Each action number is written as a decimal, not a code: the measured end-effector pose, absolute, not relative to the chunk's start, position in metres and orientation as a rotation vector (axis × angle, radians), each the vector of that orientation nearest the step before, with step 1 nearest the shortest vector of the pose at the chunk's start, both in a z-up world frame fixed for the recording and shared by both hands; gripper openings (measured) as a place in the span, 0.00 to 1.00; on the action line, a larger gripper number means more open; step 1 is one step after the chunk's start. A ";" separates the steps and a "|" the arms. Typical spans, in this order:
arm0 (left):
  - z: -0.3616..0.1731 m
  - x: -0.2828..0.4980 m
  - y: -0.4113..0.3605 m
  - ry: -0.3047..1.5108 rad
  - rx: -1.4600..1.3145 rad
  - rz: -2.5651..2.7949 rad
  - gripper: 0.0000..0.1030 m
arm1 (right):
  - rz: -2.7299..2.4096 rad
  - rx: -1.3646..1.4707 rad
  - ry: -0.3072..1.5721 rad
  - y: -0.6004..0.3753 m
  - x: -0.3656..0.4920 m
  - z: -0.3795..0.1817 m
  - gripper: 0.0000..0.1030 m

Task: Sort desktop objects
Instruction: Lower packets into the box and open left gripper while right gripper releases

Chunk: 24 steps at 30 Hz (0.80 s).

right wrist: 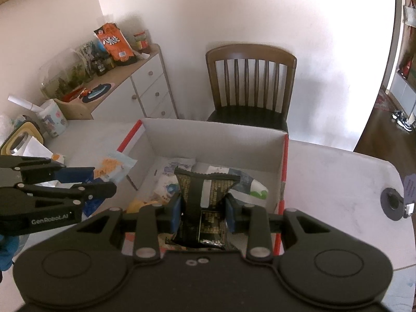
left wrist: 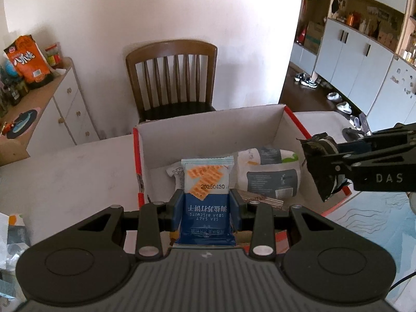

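Note:
My left gripper [left wrist: 206, 205] is shut on a blue and white soda biscuit packet [left wrist: 206, 182], held over the near edge of an open white cardboard box [left wrist: 208, 127] with red edges. My right gripper [right wrist: 202, 206] is shut on a black snack packet [right wrist: 205, 195] with gold print, held above the same box [right wrist: 213, 135]. White packets [left wrist: 270, 171] lie inside the box. The right gripper with its black packet [left wrist: 322, 166] shows at the right of the left wrist view. The left gripper with the biscuit packet [right wrist: 109, 166] shows at the left of the right wrist view.
A brown wooden chair [left wrist: 173, 78] stands behind the table [left wrist: 65, 171]. A white drawer cabinet [right wrist: 148, 88] with an orange snack bag [right wrist: 114, 44] is at the left. A cup [right wrist: 53, 119] and other items stand on the table's left side. A round grey cable port [right wrist: 394, 204] is at right.

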<state>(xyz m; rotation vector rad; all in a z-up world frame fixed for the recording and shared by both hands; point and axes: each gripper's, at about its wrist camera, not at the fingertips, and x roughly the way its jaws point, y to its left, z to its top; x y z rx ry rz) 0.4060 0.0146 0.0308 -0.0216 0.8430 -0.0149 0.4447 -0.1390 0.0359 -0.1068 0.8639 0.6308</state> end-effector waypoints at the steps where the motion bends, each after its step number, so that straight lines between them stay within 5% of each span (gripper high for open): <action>1: 0.028 0.409 0.014 0.851 -0.023 -0.020 0.34 | 0.629 -0.107 0.867 -0.138 0.447 0.034 0.32; 24: -0.023 0.451 0.009 0.963 0.036 -0.019 0.34 | 0.589 -0.167 0.953 -0.119 0.473 -0.029 0.33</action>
